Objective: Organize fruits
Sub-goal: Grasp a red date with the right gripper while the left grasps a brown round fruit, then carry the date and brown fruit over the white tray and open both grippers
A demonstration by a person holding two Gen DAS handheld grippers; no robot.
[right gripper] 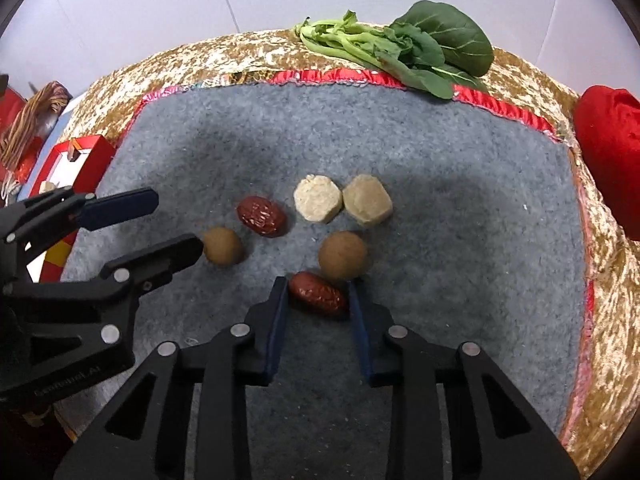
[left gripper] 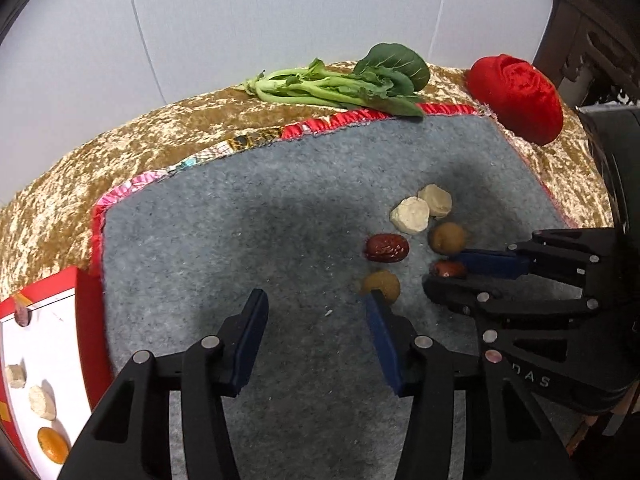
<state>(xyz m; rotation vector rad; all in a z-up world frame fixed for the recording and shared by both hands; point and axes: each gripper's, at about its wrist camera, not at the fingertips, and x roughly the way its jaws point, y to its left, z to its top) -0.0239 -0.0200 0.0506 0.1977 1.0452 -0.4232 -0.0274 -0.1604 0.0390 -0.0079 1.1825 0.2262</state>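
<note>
Right gripper (right gripper: 319, 294): my jaws stand apart, one on each side of a red jujube (right gripper: 318, 294) lying on the grey felt mat (right gripper: 460, 216). I cannot tell whether the pads touch the fruit; nothing looks clamped. Just beyond its right end sits a round brown fruit (right gripper: 343, 255), touching or nearly touching it.

Left gripper (left gripper: 316, 312): jaws wide apart, nothing between them. In the right wrist view its lower fingertip sits just beside a second round brown fruit (right gripper: 223, 246); in the left wrist view the right pad overlaps that same fruit, so I cannot tell whether they touch.

Rest of the loose group, near the middle of the mat: a second red jujube (right gripper: 262, 216) between the two brown fruits and toward the far edge, and two pale hexagonal cakes (right gripper: 342, 199) side by side, touching, beyond the nearer brown fruit.

At the left edge of the mat I see a red box with a white insert (left gripper: 24, 364) holding two pale pieces and one orange piece.

On the gold crushed-velvet cloth (left gripper: 120, 152): leafy greens (right gripper: 400, 50) along the far edge, leaf tips overlapping the mat's red trim; a red velvet bundle (left gripper: 516, 98) at the far right corner.
</note>
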